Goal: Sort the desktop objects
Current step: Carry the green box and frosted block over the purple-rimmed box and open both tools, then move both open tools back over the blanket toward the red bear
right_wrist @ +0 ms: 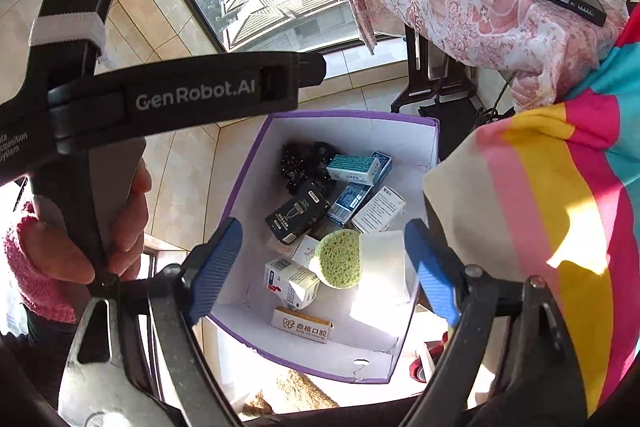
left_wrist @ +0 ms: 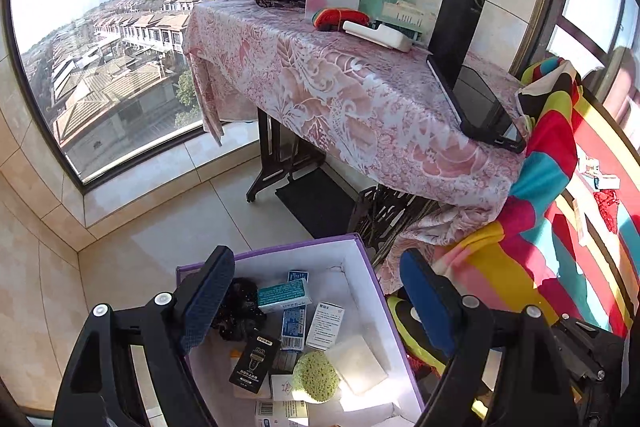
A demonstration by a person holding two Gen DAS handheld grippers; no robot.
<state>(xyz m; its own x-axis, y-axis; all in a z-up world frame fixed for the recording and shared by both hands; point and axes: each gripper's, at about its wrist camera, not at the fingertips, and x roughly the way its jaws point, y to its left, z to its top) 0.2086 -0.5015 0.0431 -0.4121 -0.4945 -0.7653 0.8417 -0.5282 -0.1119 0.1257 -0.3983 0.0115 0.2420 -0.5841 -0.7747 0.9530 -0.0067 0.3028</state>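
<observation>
Both sets of jaws are hanging wide and empty over the box (right_wrist: 424, 125) right now: left gripper (left_wrist: 316, 299) and right gripper (right_wrist: 324, 263), nothing between the pads on either. Looks to me like a drop-off just got done, since the box on the floor already has a pile in it: green sponge (right_wrist: 338, 259), a white pad (right_wrist: 382, 247), a black carton (right_wrist: 298, 213), a bunch of small cartons. Beside the box there's a striped cloth (right_wrist: 560, 187), and a few small bits lie on it in the left view. Further back, the bench (left_wrist: 340, 87) still carries a phone (left_wrist: 480, 107), a black flask (left_wrist: 464, 11) and a white case (left_wrist: 378, 35). Next move, I'd guess: swing over to the cloth or bench and line up on another item.
</observation>
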